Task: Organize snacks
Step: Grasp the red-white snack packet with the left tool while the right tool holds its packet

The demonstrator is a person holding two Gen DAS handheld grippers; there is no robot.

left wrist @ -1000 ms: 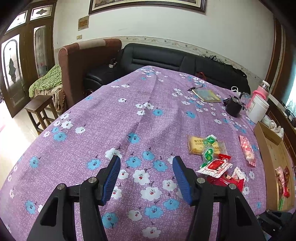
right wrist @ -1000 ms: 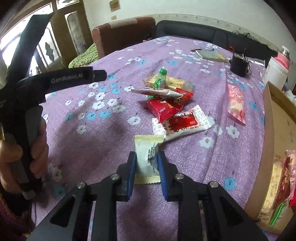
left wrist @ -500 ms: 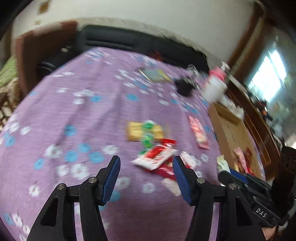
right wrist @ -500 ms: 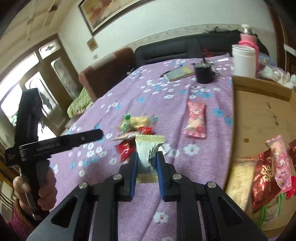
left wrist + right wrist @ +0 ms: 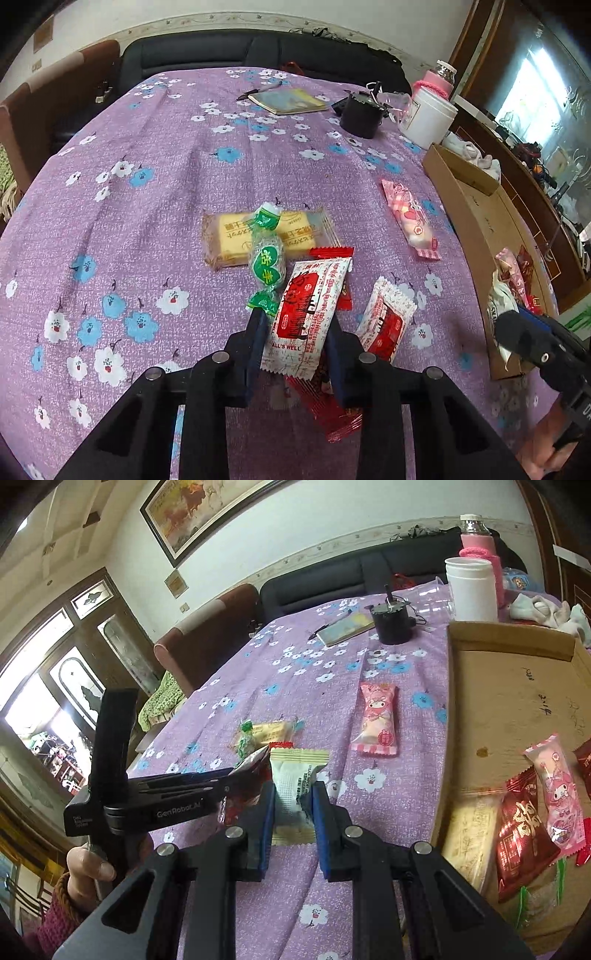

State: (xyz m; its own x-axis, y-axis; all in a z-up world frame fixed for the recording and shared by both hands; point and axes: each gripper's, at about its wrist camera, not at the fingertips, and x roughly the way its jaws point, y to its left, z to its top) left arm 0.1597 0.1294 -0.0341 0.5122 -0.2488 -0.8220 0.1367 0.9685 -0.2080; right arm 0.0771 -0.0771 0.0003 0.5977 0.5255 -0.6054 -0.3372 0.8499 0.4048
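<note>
My left gripper, jaws just closing, pinches a white-and-red snack packet above the purple flowered tablecloth; my right gripper is clamped on a white-and-cream packet, held off the cloth beside the cardboard box already holding snacks.

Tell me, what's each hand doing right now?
Left tool closing round the red-white packet. Right tool shut on the cream packet, short of the box. Nothing in the way.
</note>
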